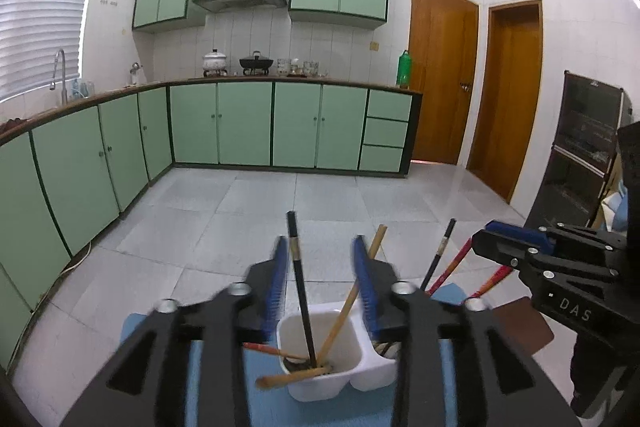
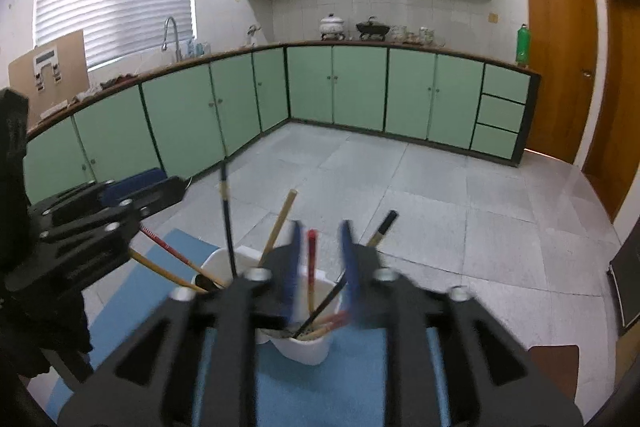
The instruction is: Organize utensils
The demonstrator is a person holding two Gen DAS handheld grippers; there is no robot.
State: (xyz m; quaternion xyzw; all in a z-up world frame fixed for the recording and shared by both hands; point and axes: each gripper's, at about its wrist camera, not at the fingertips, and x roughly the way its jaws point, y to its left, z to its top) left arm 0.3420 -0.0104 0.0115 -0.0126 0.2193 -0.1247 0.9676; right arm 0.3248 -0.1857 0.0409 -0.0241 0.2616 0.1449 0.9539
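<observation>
Left wrist view: my left gripper (image 1: 320, 283) stands wide around a black chopstick (image 1: 301, 291) upright in the white holder (image 1: 320, 383) on the blue mat (image 1: 352, 411); right gripper (image 2: 320, 267) gapes likewise, untouching.

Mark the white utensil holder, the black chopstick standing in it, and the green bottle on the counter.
white utensil holder (image 1: 344, 383): left wrist view, front wall of the near compartment.
black chopstick (image 1: 298, 267): left wrist view, mid-shaft between the claw fingers.
green bottle (image 2: 522, 45): right wrist view, middle of its body.
</observation>
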